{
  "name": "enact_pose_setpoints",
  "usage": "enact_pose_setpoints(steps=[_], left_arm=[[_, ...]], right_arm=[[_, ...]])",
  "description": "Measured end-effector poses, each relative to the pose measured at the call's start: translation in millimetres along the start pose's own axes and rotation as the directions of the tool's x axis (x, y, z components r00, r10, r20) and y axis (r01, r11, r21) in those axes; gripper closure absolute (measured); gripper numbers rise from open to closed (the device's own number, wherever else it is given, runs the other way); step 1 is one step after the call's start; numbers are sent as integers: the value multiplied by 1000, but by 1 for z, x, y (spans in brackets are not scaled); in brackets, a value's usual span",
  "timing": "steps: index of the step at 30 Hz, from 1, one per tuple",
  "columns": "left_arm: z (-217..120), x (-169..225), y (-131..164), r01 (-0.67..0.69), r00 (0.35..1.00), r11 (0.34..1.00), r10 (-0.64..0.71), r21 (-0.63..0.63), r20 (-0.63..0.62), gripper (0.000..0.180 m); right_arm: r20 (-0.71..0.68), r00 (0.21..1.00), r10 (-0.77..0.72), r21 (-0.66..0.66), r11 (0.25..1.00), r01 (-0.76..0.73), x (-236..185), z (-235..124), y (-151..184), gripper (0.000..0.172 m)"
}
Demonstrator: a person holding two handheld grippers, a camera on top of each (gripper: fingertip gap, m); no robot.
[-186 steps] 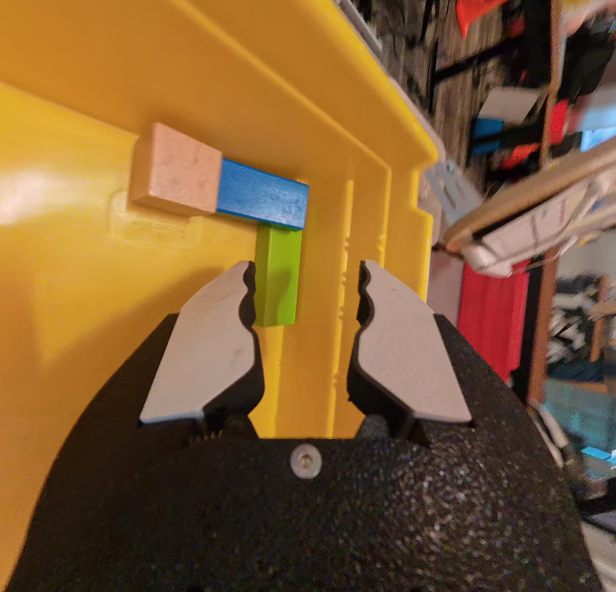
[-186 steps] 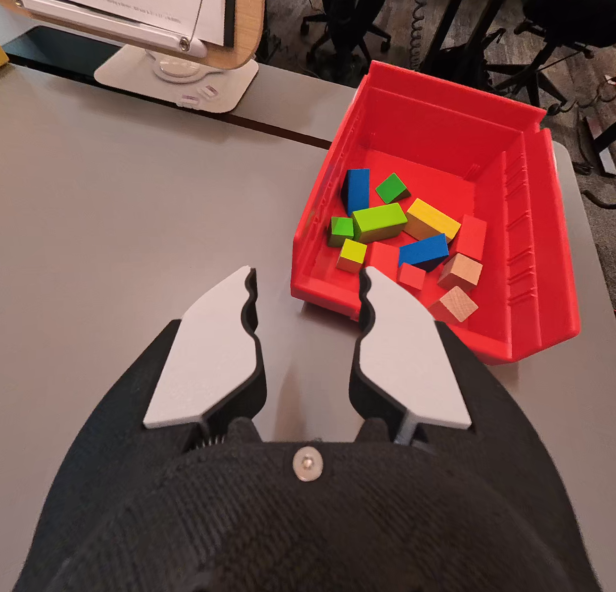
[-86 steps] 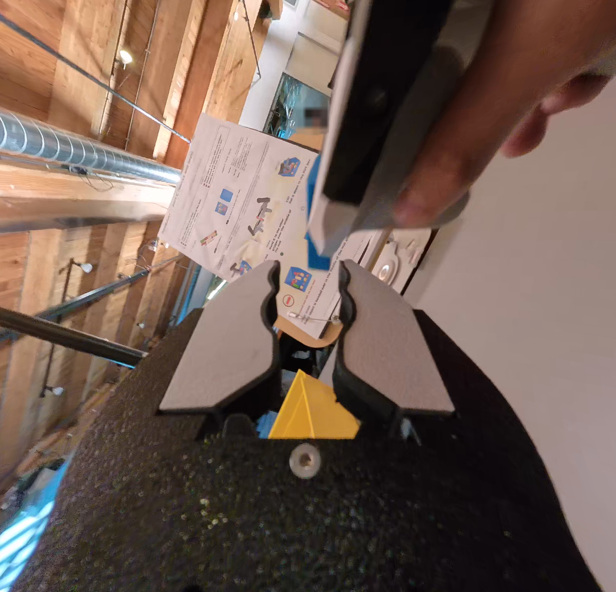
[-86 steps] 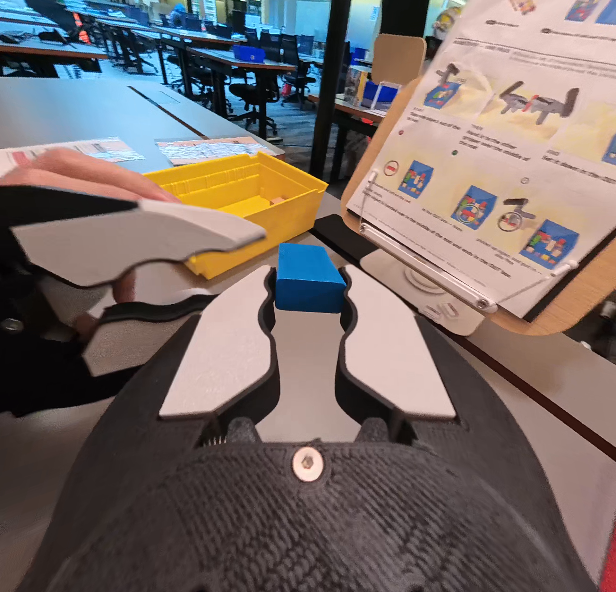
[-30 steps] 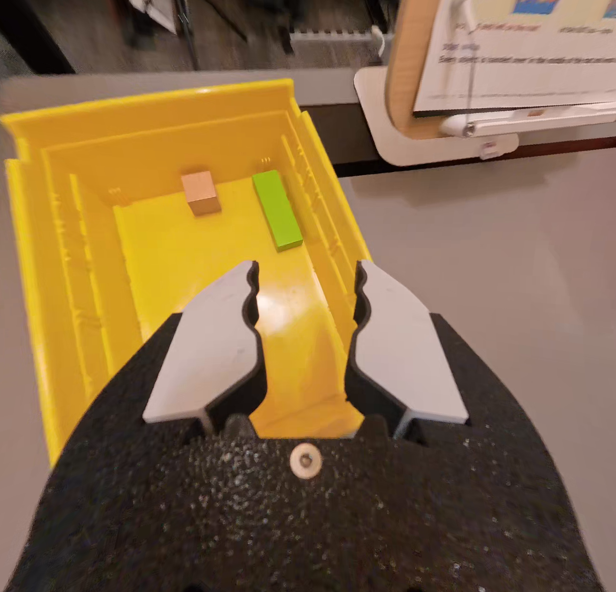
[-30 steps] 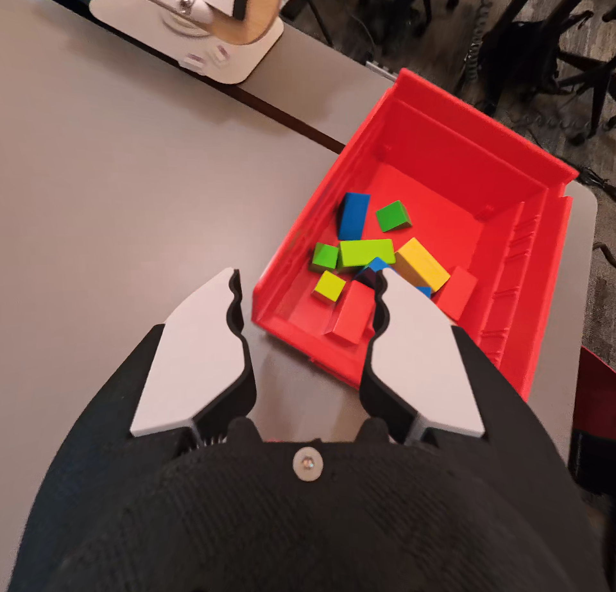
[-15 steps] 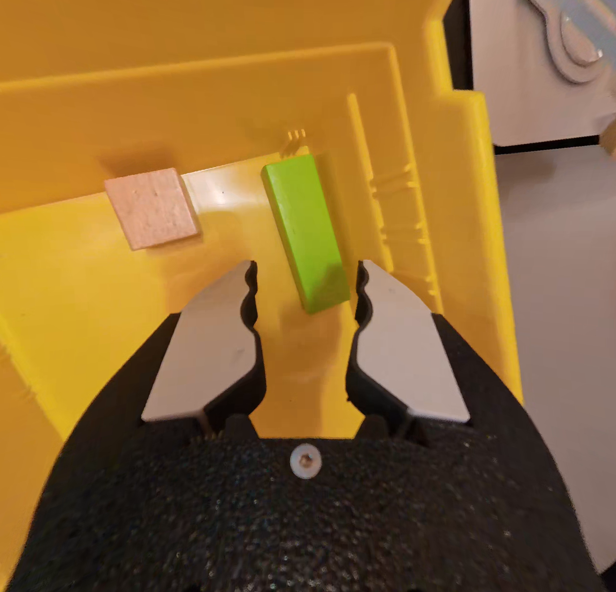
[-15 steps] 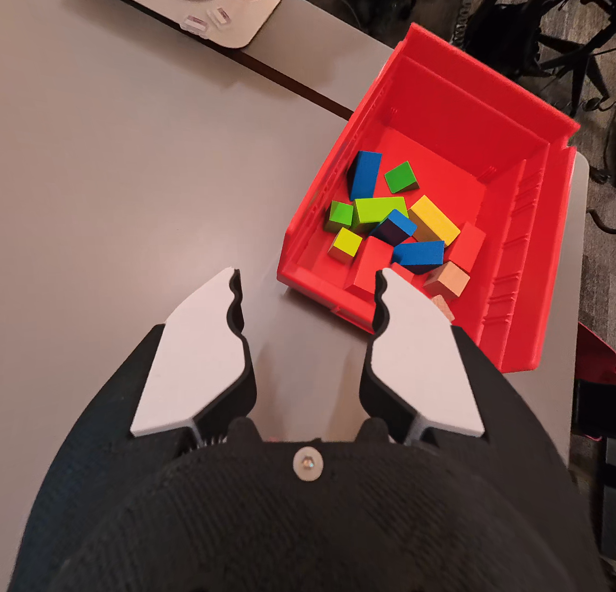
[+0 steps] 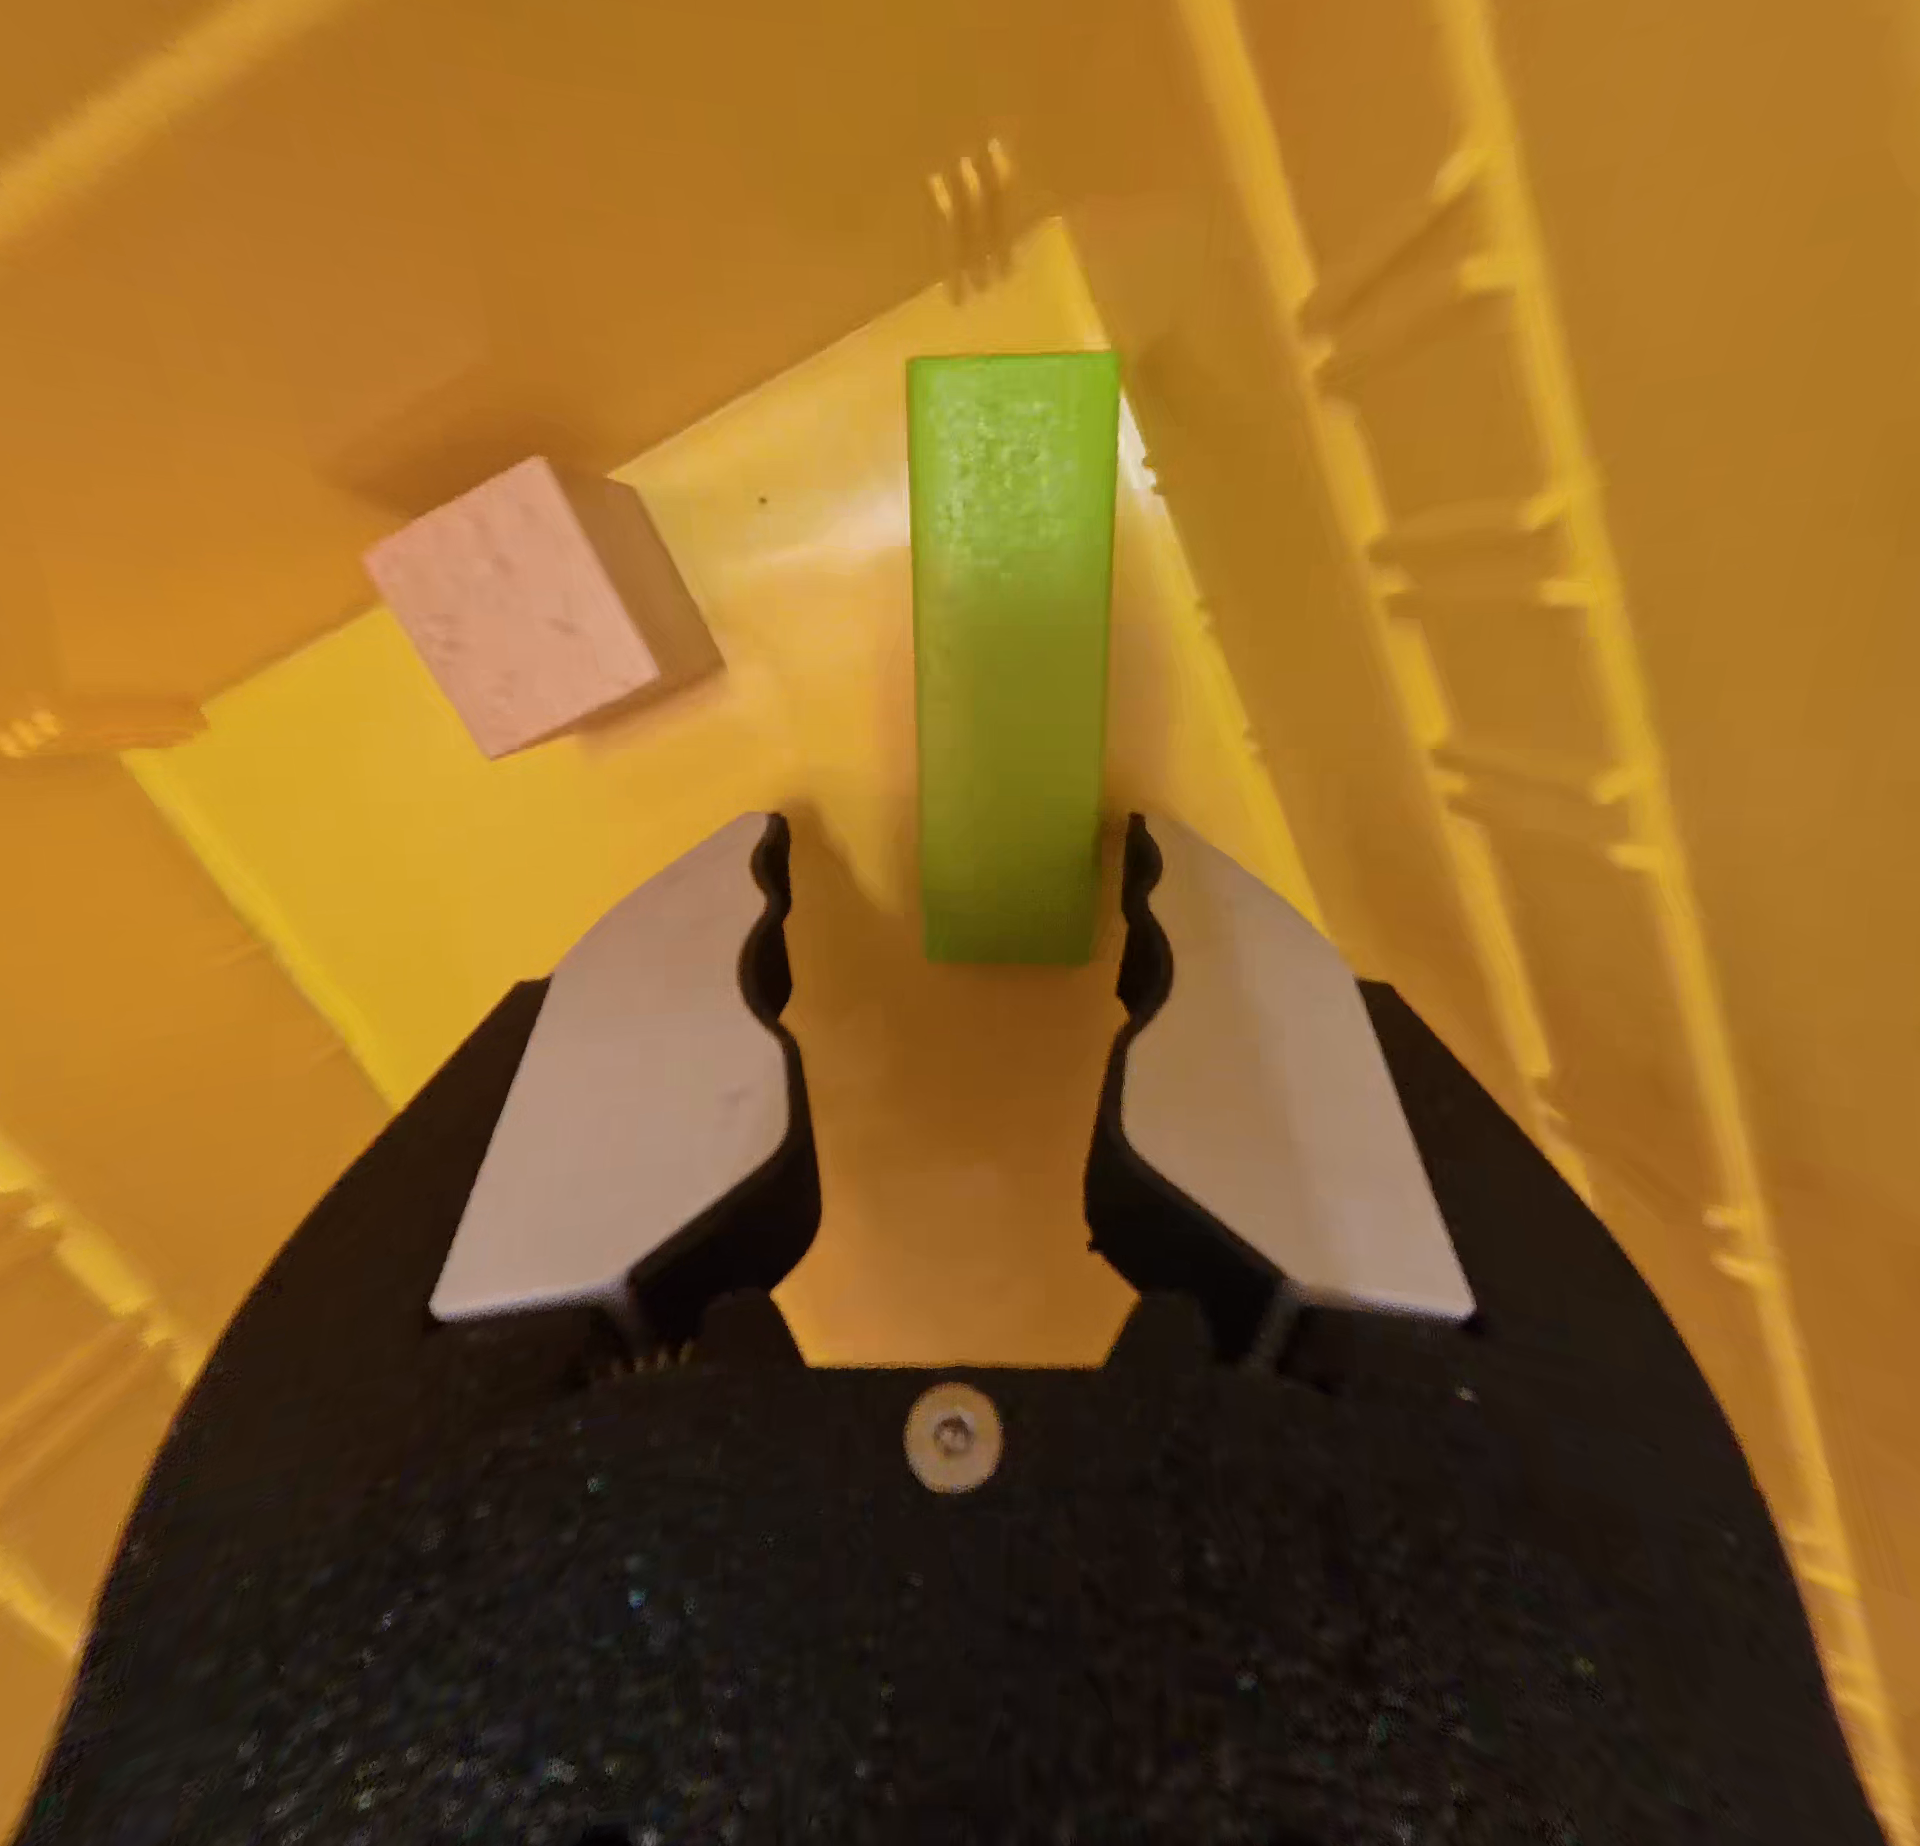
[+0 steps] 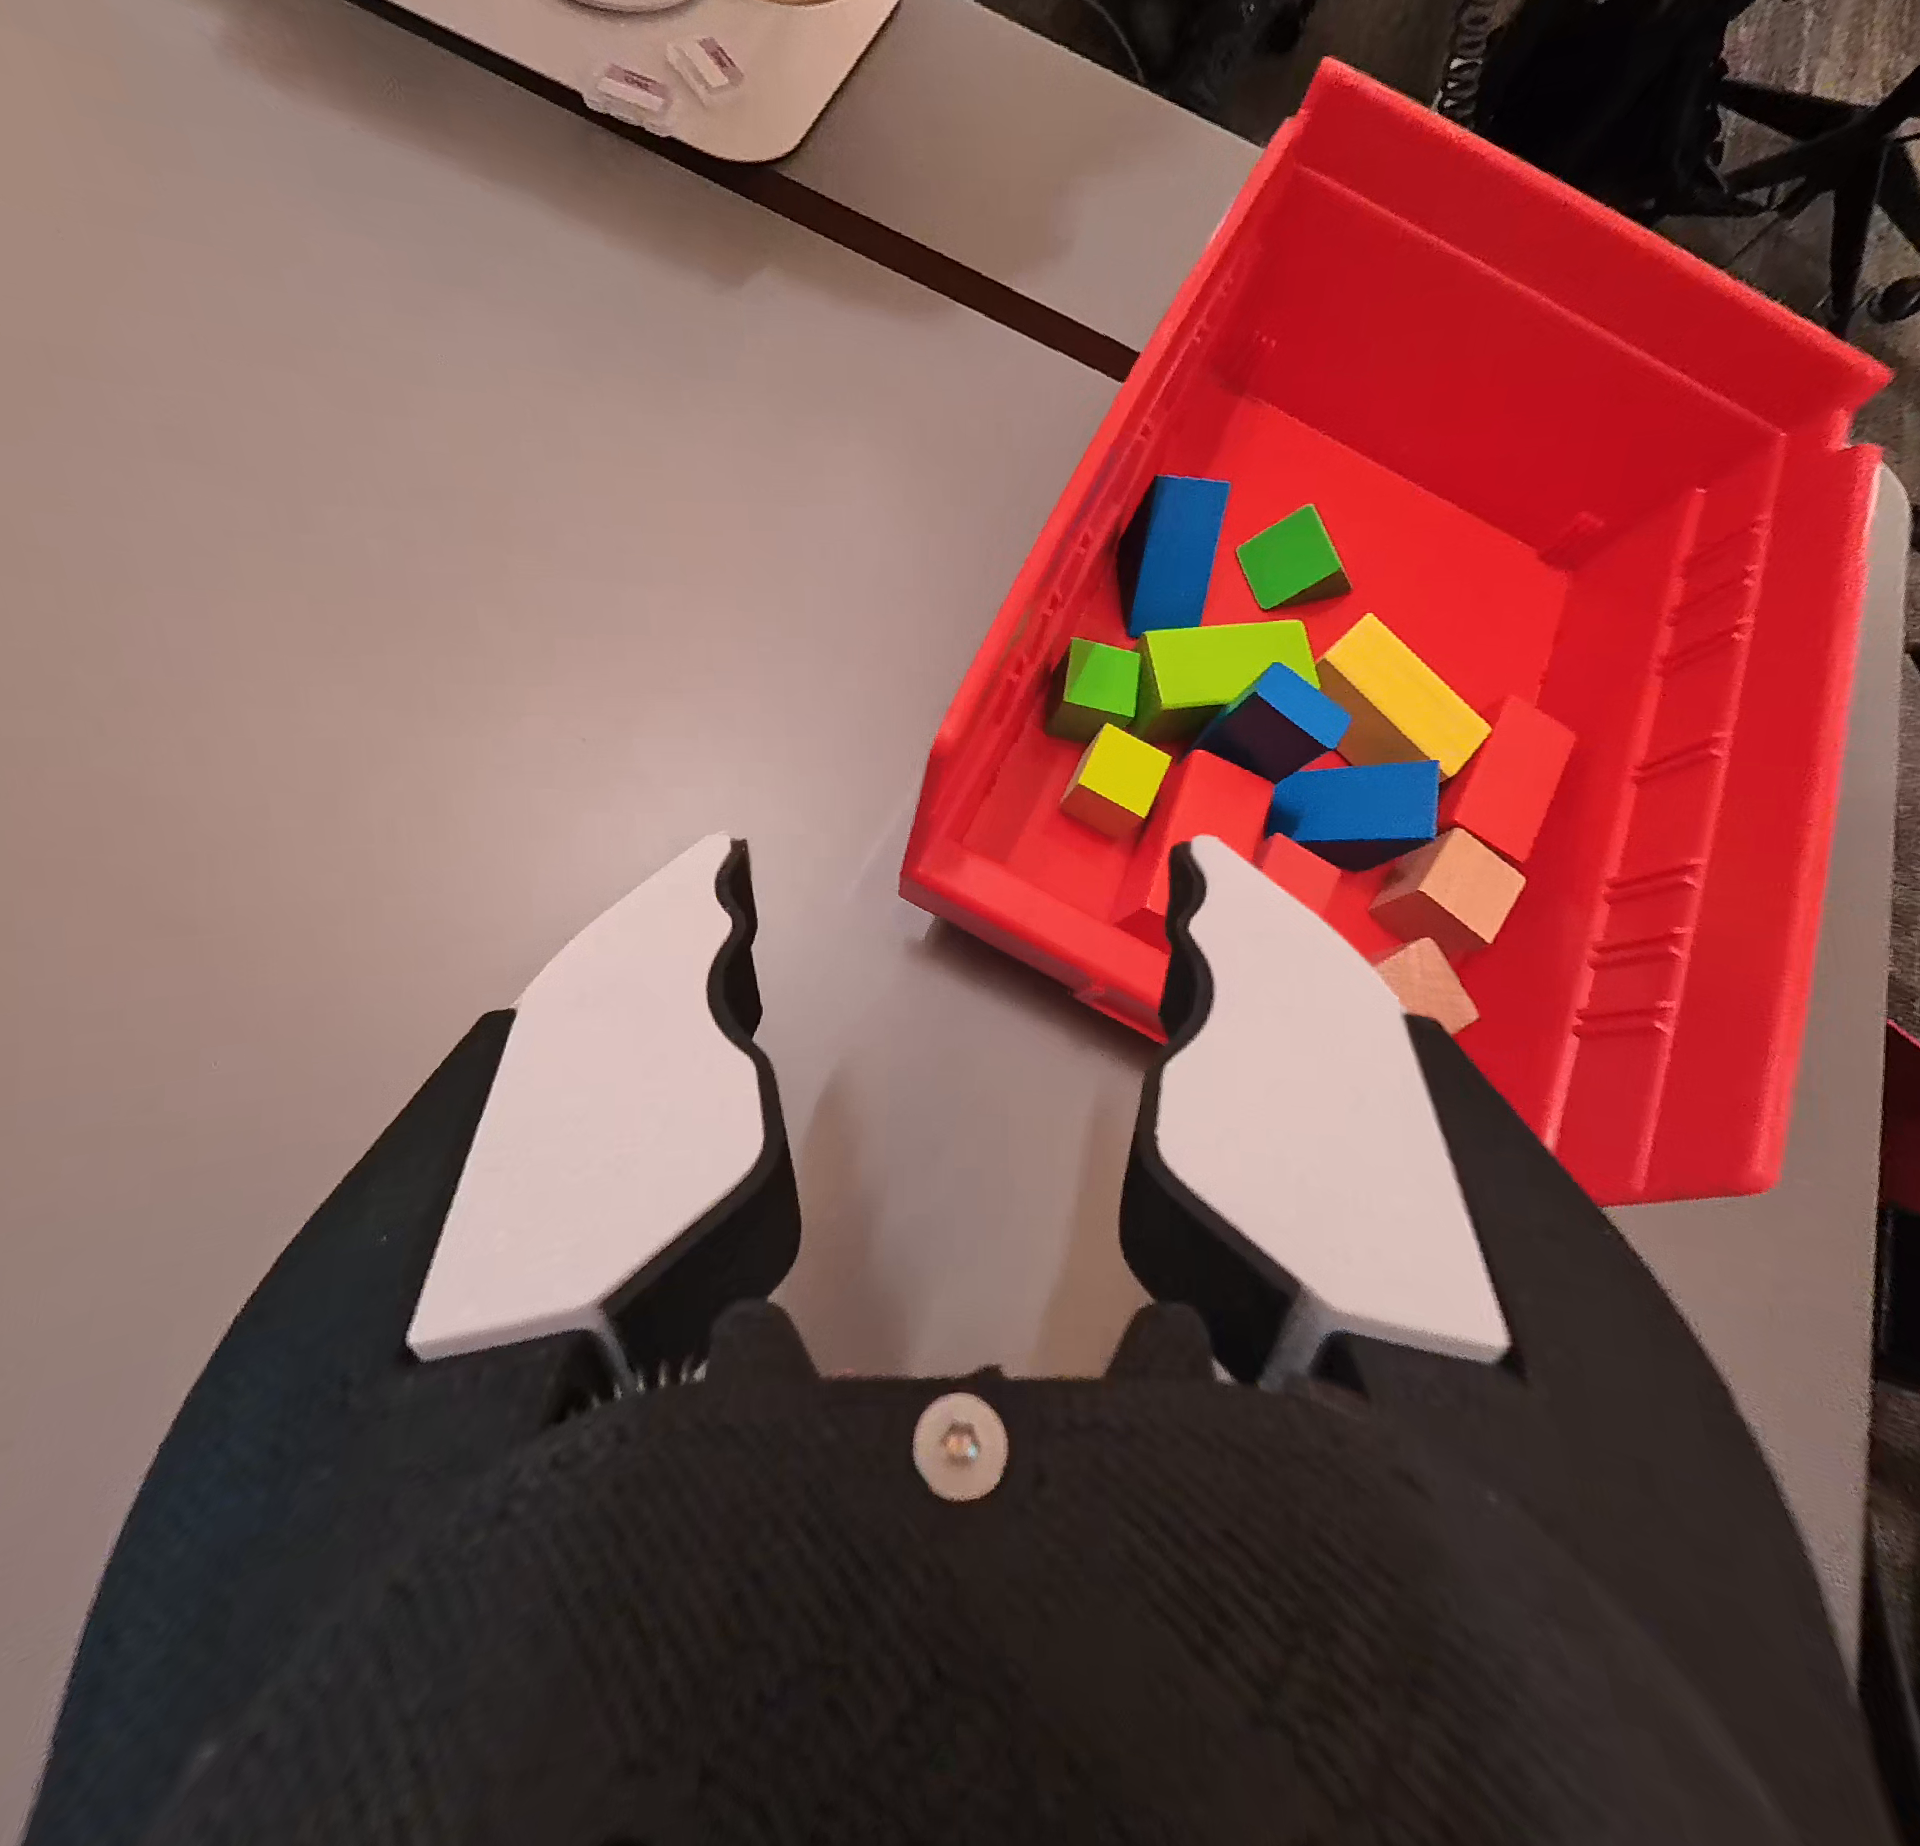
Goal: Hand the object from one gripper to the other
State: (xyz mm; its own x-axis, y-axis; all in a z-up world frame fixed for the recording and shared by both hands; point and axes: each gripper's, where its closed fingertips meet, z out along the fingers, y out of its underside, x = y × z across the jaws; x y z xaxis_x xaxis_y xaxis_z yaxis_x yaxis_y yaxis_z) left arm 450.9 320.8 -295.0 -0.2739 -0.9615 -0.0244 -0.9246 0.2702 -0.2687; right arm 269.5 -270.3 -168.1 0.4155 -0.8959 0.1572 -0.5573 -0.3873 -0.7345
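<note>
Left gripper (image 9: 951,887) sits low inside the yellow plastic bin (image 9: 1558,549), jaws open. The long lime-green rectangular wooden block (image 9: 1006,653) lies flat on the bin floor, pointing toward 12 o'clock, its near end between the fingertips. It lies nearer the right fingertip (image 9: 1143,861); a clear gap shows on the left side. Nothing gripped. A plain unpainted wooden cube (image 9: 520,601) rests at 10 o'clock from the jaws, apart from the green block.

Right gripper (image 10: 956,923) hangs above the grey tabletop (image 10: 416,446), jaws open and bare. The red plastic bin (image 10: 1662,965) of mixed coloured wooden blocks (image 10: 1299,716) sits at 2 o'clock. White stand base (image 10: 727,61) at 11 o'clock.
</note>
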Motion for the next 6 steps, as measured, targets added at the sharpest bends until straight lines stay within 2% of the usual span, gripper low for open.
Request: enact_pose_setpoints(steps=[1, 4, 6], left_arm=[[-1, -2, 0, -29, 999, 1000, 29, 3, 20, 124], [-5, 8, -5, -66, 997, 997, 67, 39, -35, 128], [-3, 15, -4, -144, 987, 989, 146, 26, -62, 129]], right_arm=[[7, 1000, -2, 3, 1000, 2, -3, 1, 0, 95], [32, 999, -8, 13, 1000, 7, -14, 4, -1, 95], [59, 998, -13, 26, 1000, 12, -24, 6, -4, 95]])
